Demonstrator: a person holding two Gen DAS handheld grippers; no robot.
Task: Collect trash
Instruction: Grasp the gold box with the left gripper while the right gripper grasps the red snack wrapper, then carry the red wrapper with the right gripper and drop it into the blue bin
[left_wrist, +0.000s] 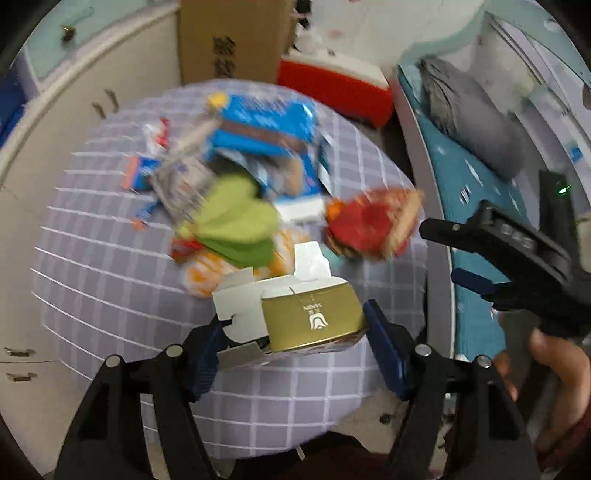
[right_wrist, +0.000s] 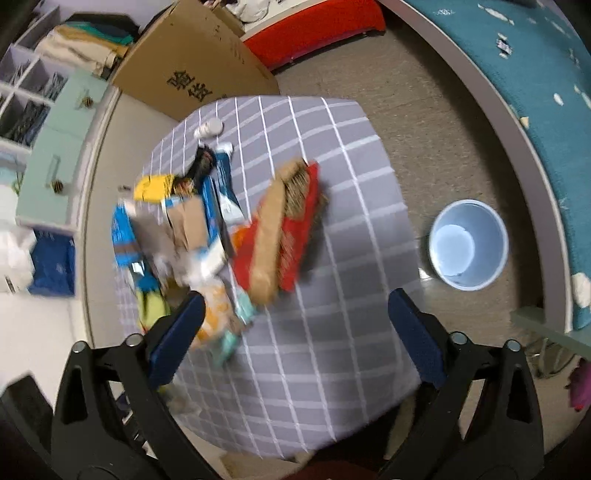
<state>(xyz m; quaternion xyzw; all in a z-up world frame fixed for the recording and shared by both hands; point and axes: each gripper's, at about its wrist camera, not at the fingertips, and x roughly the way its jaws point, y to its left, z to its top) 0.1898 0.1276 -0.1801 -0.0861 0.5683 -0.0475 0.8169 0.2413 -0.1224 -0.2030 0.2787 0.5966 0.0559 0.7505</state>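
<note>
A gold box (left_wrist: 314, 314) with white open flaps sits between the blue pads of my left gripper (left_wrist: 295, 321), which is shut on it above the near part of the table. Behind it lies a blurred heap of trash: a green packet (left_wrist: 236, 221), a blue wrapper (left_wrist: 266, 125) and a red packet (left_wrist: 373, 221). My right gripper (right_wrist: 297, 299) hangs open over the table with nothing between its fingers; the red packet (right_wrist: 291, 229) lies just beyond its tips. It also shows at the right in the left wrist view as the right gripper (left_wrist: 439, 251), held by a hand (left_wrist: 554, 362).
The small table wears a grey checked cloth (right_wrist: 332, 369). A pale blue bin (right_wrist: 469, 243) stands on the floor to its right. A cardboard box (right_wrist: 192, 62) and a red case (left_wrist: 332, 88) stand behind it. A teal bed (right_wrist: 535, 92) runs along the right; cabinets (left_wrist: 55, 129) stand at left.
</note>
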